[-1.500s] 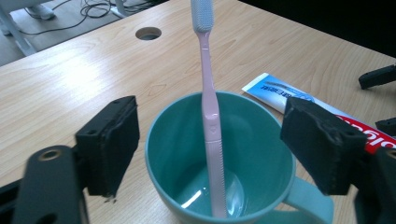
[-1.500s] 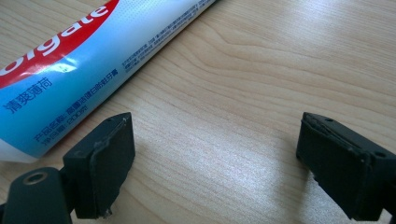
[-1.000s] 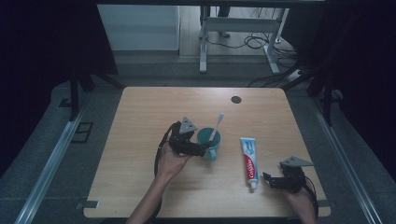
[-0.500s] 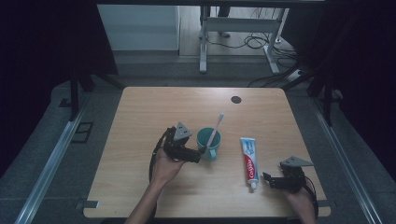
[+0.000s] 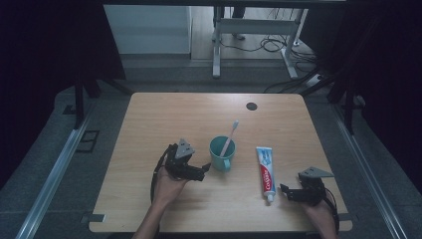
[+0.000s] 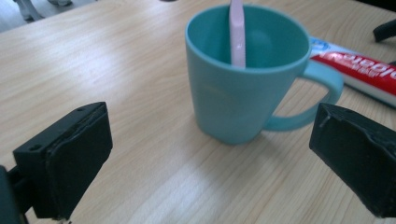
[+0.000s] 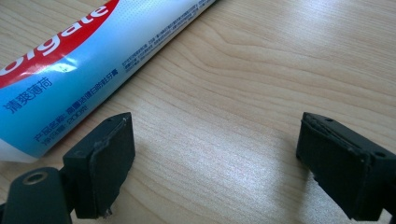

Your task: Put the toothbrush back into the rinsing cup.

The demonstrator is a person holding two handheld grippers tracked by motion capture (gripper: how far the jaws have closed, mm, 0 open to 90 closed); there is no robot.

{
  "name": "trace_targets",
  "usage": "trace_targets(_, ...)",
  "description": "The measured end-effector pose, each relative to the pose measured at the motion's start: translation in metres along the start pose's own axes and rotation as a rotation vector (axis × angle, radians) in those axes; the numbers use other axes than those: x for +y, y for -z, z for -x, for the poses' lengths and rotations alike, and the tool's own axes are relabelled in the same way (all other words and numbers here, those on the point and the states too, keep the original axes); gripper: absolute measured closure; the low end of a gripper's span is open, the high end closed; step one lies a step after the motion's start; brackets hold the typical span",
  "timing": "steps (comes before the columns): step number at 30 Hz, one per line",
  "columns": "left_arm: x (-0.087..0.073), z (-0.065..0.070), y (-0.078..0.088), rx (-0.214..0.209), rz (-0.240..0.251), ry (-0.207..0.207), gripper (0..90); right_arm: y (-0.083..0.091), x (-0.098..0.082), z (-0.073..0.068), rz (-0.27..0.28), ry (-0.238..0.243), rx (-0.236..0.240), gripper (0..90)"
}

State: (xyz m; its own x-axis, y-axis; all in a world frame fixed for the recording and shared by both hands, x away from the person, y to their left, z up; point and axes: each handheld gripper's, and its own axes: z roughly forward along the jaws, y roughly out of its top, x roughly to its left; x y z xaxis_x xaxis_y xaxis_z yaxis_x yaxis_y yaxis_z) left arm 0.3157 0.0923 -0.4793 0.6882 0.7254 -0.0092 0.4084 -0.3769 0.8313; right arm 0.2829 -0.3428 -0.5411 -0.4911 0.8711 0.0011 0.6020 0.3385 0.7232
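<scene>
A teal mug stands mid-table with a pink toothbrush leaning in it. My left gripper lies just left of the mug, apart from it and open. In the left gripper view the mug and the toothbrush stand ahead of the wide-spread jaws, with bare wood between them. A red, white and blue toothpaste tube lies flat to the right of the mug. My right gripper rests open by the tube's near end. In the right gripper view the tube lies beyond the left jaw, untouched.
The wooden table has a dark round cable hole at the back right. Beyond the far edge stand white desk legs and loose cables on the floor. Dark surroundings flank both sides of the table.
My left gripper has drawn back from the mug, moving left and toward the person and a little lower. The mug, the toothbrush, the tube and the right gripper have stayed put.
</scene>
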Motion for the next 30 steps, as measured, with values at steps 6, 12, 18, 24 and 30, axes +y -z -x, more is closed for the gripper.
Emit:
trace_targets(6, -0.013, -0.002, 0.0, 0.004, -0.019, 0.006, 0.0, 0.0, 0.0, 0.0, 0.0, 0.0, 0.0, 11.1)
trace_targets(12, -0.026, -0.003, 0.0, 0.009, -0.033, 0.014, 0.0, 0.0, 0.0, 0.0, 0.0, 0.0, 0.0, 11.2)
trace_targets(18, -0.038, -0.004, 0.003, 0.021, -0.044, 0.023, 0.0, 0.0, 0.0, 0.0, 0.0, 0.001, 0.001, 11.2)
trace_targets(24, -0.05, -0.004, 0.005, 0.036, -0.07, 0.02, 0.0, 0.0, 0.0, 0.0, 0.002, 0.004, 0.001, 11.2)
trace_targets(30, -0.056, -0.003, 0.006, 0.05, -0.087, 0.014, 0.0, 0.0, 0.0, 0.0, 0.001, 0.002, 0.005, 9.1)
